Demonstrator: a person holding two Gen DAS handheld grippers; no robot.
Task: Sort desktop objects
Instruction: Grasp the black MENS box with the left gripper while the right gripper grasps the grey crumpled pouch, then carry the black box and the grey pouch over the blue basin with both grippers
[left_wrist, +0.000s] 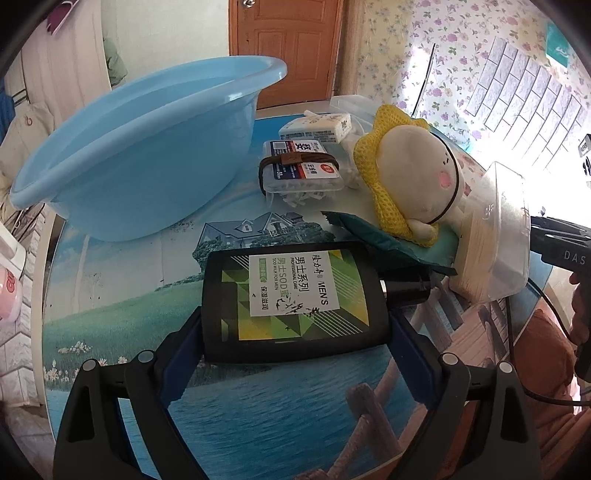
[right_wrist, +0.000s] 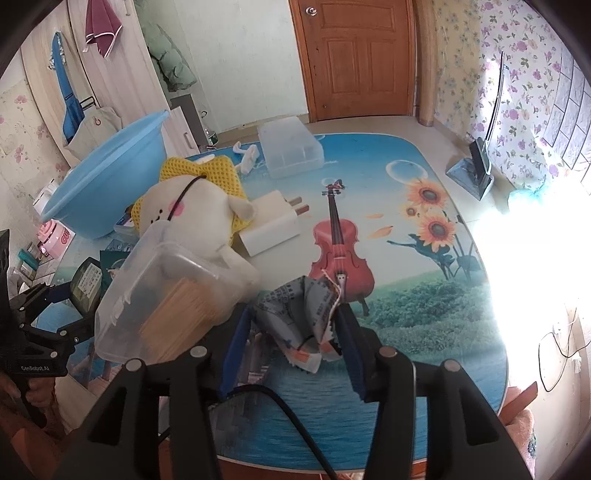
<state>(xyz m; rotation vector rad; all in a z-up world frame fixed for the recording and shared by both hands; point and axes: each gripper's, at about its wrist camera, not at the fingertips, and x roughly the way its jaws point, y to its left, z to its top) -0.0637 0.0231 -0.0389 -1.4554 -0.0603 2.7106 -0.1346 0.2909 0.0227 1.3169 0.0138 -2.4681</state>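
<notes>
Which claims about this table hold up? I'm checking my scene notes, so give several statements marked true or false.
The black bottle lies between the left claw's fingers. True.
The plush toy sits inside the blue basin. False: it lies on the table outside it.
The wooden door is closed. True.
The white charger is between the right claw's fingers. False: a crumpled packet is there; the charger lies farther off.
</notes>
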